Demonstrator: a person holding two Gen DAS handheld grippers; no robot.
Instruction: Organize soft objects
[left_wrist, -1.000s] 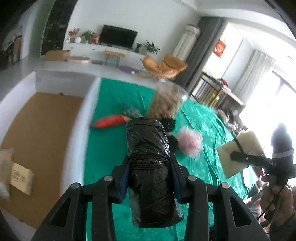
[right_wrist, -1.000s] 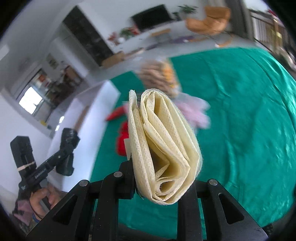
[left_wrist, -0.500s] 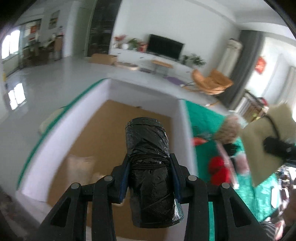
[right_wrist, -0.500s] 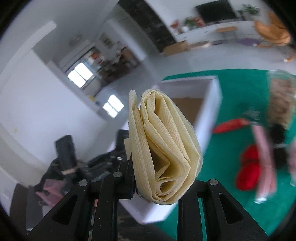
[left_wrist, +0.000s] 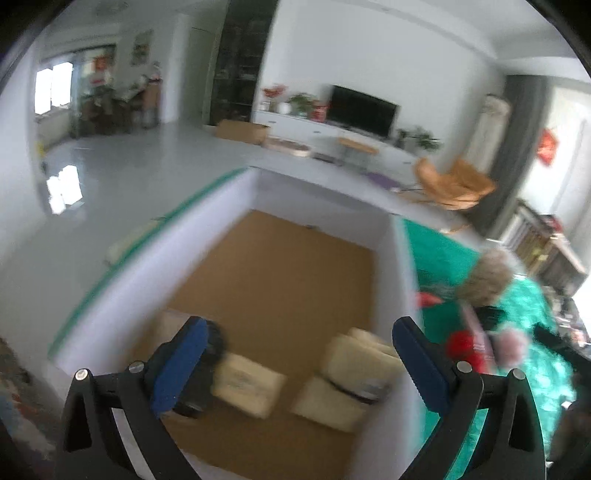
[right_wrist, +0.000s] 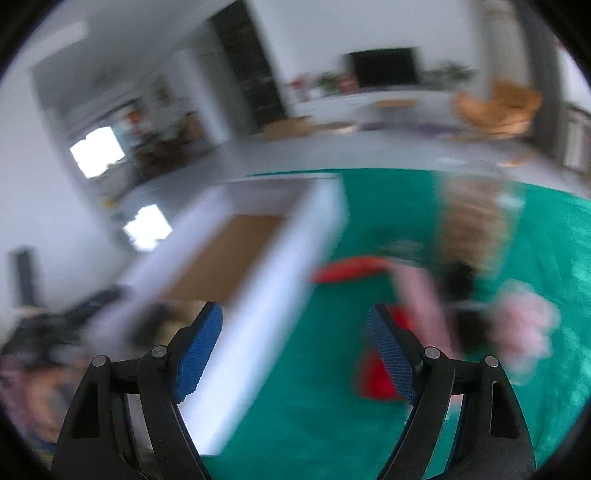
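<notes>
Dropped since a second ago: black bag roll (left_wrist: 207, 354) and folded cream cloth (left_wrist: 360, 360), both now lying inside the white box (left_wrist: 400, 266). Left gripper (left_wrist: 299, 363) and right gripper (right_wrist: 295, 354) opening wide, nothing between the pads. Probably back next to the green cloth (right_wrist: 546, 229) for the red (right_wrist: 376, 373) and pink soft toys (right_wrist: 524, 328) waiting beside the box.

No text, label, brand or number can be read in either view. The cream packet (left_wrist: 248, 384) lying in the white box (left_wrist: 140, 258) carries a faint printed mark on its top face, too blurred to make out. A red hanging sign (left_wrist: 547, 149) on the wall at the far right of the left wrist view shows only as a red shape, its characters unreadable. The right wrist view is smeared by motion and gives no lettering at all.
</notes>
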